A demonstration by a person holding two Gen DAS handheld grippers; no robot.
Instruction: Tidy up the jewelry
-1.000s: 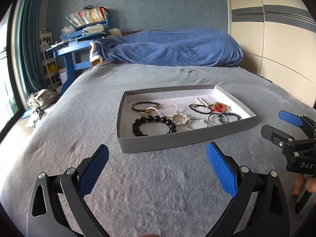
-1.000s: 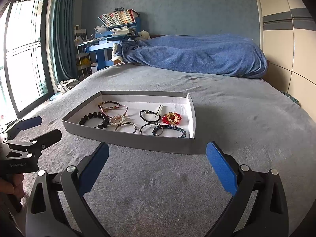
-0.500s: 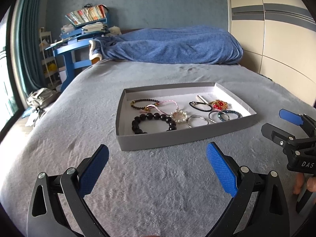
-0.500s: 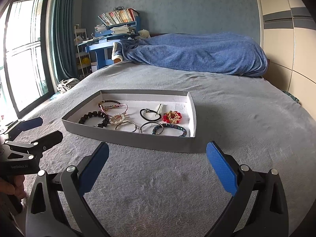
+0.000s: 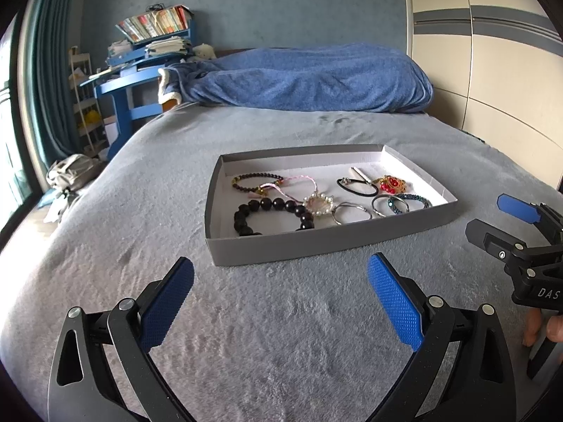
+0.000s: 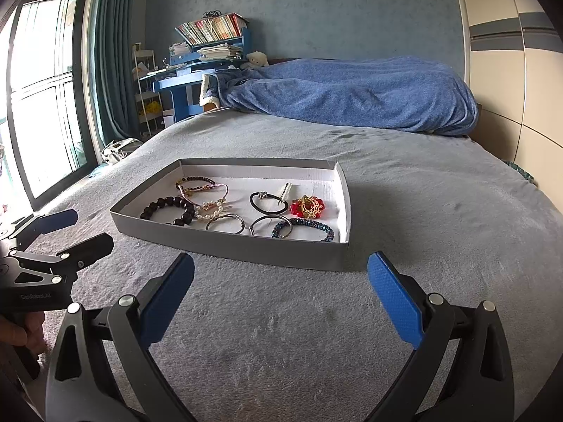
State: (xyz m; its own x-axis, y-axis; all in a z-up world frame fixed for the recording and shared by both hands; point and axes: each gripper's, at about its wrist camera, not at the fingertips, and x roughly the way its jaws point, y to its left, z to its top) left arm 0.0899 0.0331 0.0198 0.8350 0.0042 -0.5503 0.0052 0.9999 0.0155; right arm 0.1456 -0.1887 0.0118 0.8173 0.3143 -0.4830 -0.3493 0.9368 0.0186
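Left wrist: left gripper [image 5: 280,295] jaws wide apart, empty, hovering over the grey bedspread [image 5: 140,211] short of the tray [image 5: 316,244]. Tray sits flat on the bed, jewelry inside: black bead bracelet [image 5: 267,211] near the front left, red-gold ornament [image 5: 392,184] far right, black hair tie [image 5: 355,186] beside it. Right gripper [image 5: 492,221] visible at the right edge, spread open, clear of the tray.

Right wrist: right gripper [image 6: 280,292] wide, empty, just short of the tray's [image 6: 281,251] front wall. Silver rings [image 6: 225,221] and dark blue beaded bracelet [image 6: 304,228] lie along the front. Left gripper [image 6: 77,228] at left, open.
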